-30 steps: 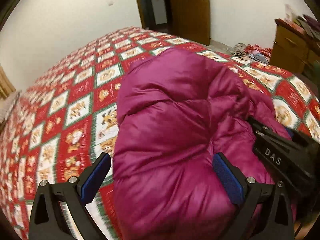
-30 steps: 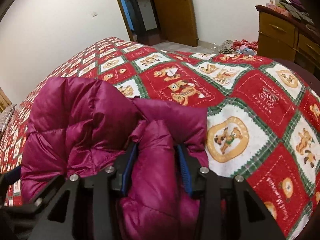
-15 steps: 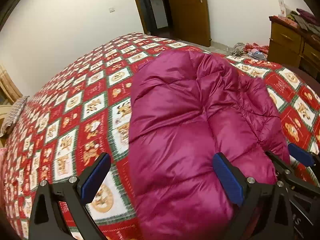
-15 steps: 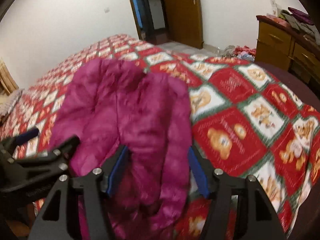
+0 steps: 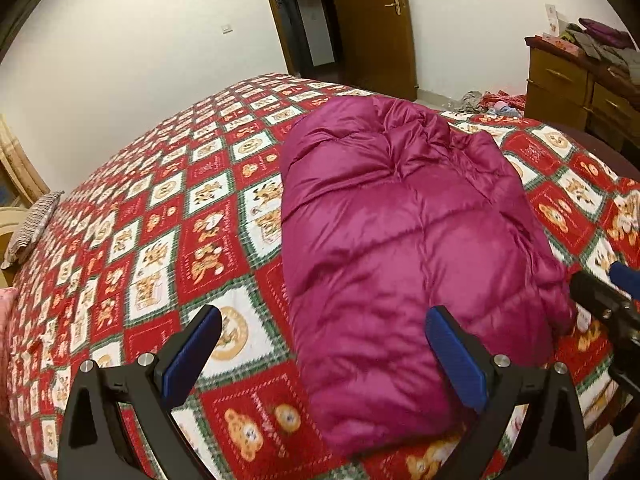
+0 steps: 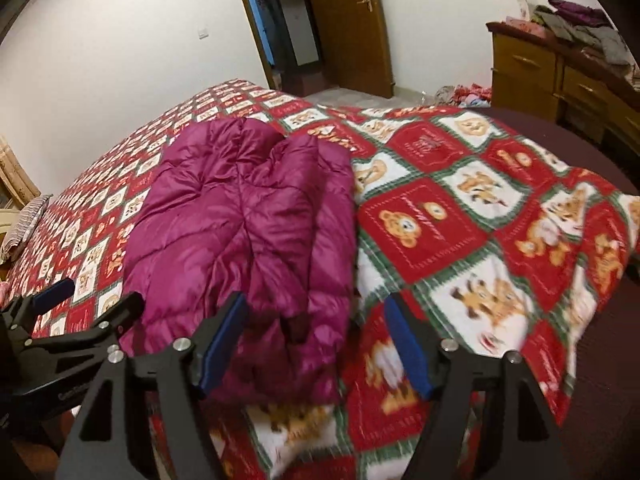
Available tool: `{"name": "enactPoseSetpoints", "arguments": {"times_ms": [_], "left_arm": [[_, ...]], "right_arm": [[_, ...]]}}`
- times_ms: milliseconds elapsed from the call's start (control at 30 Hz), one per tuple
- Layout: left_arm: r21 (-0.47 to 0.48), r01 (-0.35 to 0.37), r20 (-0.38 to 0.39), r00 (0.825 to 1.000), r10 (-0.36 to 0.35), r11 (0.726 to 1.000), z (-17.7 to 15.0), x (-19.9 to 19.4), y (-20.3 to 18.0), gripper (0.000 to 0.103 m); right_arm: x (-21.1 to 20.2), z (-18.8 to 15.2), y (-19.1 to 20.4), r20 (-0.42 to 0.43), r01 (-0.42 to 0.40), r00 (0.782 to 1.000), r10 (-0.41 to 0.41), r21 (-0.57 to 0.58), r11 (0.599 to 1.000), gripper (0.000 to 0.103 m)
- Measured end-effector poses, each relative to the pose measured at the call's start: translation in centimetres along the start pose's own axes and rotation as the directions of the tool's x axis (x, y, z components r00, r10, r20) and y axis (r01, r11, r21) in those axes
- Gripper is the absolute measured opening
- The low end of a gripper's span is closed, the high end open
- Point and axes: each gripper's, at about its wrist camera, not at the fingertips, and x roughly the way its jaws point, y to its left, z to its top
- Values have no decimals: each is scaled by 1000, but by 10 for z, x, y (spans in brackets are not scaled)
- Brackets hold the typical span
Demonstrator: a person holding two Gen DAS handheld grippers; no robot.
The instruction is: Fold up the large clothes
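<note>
At the left edge of the bed, a striped grey pillow (image 5: pixel 34 224) lies on the red, white and green teddy-bear patterned bedspread (image 5: pixel 168 216). The left gripper (image 5: pixel 320 354), black with blue pads, is spread wide and grasps nothing, hovering above the near end of the folded magenta quilted down jacket (image 5: pixel 400 240), which rests near the bedspread's near edge. The right gripper (image 6: pixel 316 344) is likewise released, empty, over the jacket's near right corner. A wooden dresser (image 6: pixel 560 76) stands beyond the bed's right side.
</note>
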Motion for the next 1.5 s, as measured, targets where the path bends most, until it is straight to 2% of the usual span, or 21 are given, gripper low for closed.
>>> {"name": "enactPoseSetpoints", "arguments": {"times_ms": [133, 300, 667, 767, 933, 1067, 1233, 1500], "left_arm": [[-22, 14, 14, 1000, -13, 1000, -12, -17, 1, 102], [-73, 96, 49, 995, -92, 993, -25, -40, 7, 102], [-125, 173, 104, 981, -161, 977, -39, -78, 15, 102], [-133, 166, 130, 980, -149, 977, -38, -91, 21, 102], [-132, 128, 216, 972, -97, 983, -37, -119, 29, 102], [-151, 136, 253, 963, -95, 979, -35, -134, 38, 102], [-164, 142, 311, 946, -86, 976, -30, -155, 46, 102], [-163, 106, 400, 916, -32, 981, -26, -181, 52, 102]], "right_arm": [[-14, -6, 0, 18, 3, 1000, -3, -11, 1000, 83], [-34, -14, 5, 45, 23, 999, -21, -38, 999, 90], [-77, -23, 6, 123, 59, 991, -55, -28, 998, 92], [-89, -22, 10, 153, 61, 987, -55, -37, 997, 92], [-111, -19, 21, 223, 67, 973, -52, -62, 996, 95], [-129, -16, 28, 284, 67, 958, -44, -71, 995, 96], [-151, -12, 32, 361, 71, 932, -41, -71, 995, 99], [-175, -6, 33, 452, 48, 892, -17, -57, 997, 103]]}}
